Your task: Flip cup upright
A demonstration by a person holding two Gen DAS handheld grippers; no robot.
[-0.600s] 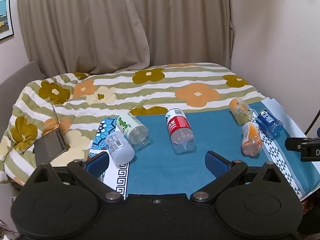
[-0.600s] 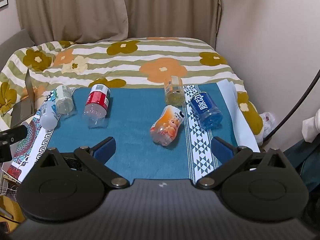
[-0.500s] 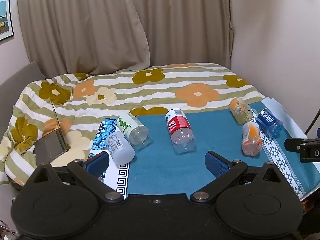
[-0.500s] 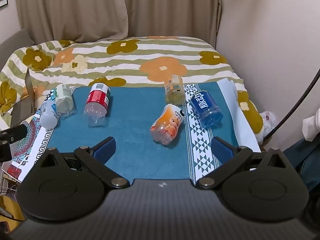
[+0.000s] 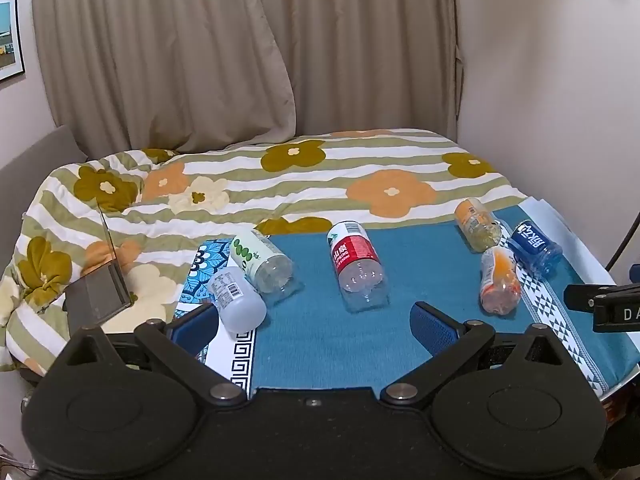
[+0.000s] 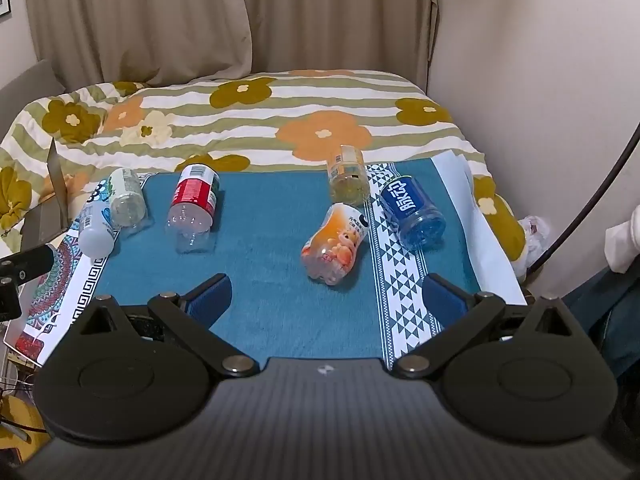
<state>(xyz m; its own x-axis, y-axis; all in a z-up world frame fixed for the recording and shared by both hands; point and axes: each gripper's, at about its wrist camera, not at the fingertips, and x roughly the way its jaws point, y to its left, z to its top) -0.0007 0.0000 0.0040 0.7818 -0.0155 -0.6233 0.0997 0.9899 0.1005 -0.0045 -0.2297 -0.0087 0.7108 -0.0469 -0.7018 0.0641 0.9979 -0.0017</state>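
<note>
Several cut plastic bottle cups lie on their sides on a teal cloth (image 5: pixel 320 340) (image 6: pixel 264 248). From left to right: a white cup (image 5: pixel 236 300) (image 6: pixel 94 226), a green-dotted cup (image 5: pixel 262 260) (image 6: pixel 126 196), a red-label cup (image 5: pixel 358 266) (image 6: pixel 194 204), a yellow cup (image 5: pixel 476 224) (image 6: pixel 347 178), an orange cup (image 5: pixel 500 280) (image 6: pixel 336 244) and a blue cup (image 5: pixel 534 246) (image 6: pixel 412 210). My left gripper (image 5: pixel 316 326) is open, held back from the red-label cup. My right gripper (image 6: pixel 326 298) is open, just short of the orange cup.
The cloth covers a table pushed against a bed with a flowered striped quilt (image 5: pixel 320 176). A half-open laptop (image 5: pixel 100 292) rests at the left. Curtains hang behind and a wall (image 6: pixel 540 80) closes the right side. A black cable (image 6: pixel 592 200) runs at the right.
Both views shift only slightly; the right gripper has edged a little forward and down. The cups have not moved.
</note>
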